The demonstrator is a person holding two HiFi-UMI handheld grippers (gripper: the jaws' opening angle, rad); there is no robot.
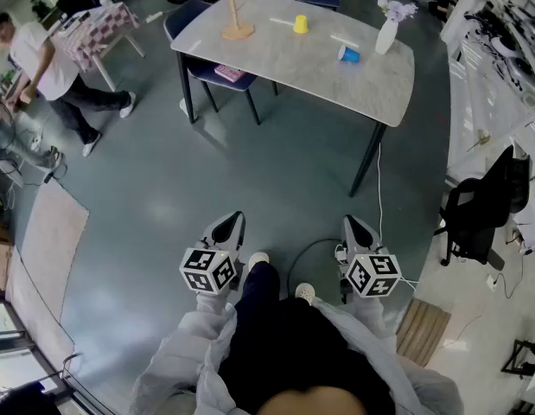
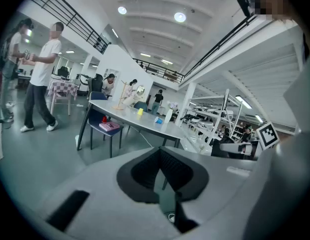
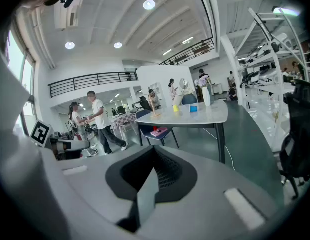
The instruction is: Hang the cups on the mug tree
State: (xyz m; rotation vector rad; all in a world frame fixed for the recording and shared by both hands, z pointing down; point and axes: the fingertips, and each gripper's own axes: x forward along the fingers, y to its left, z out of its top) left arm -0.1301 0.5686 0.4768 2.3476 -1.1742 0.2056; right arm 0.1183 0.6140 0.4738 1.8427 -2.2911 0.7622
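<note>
standing well back from the table | we are holding right gripper jaws together, left gripper seemingly together too, both empty | yellow cup, blue cup sitting on it, apart from mug tree | none hung yet

1. The mug tree loses its top at the head view's upper edge; in both gripper views it is too small to count its pegs
2. The yellow cup and the blue cup are too small to tell where their handles point
3. The table hides much of the blue chair; what the pink thing on its seat is cannot be told
</note>
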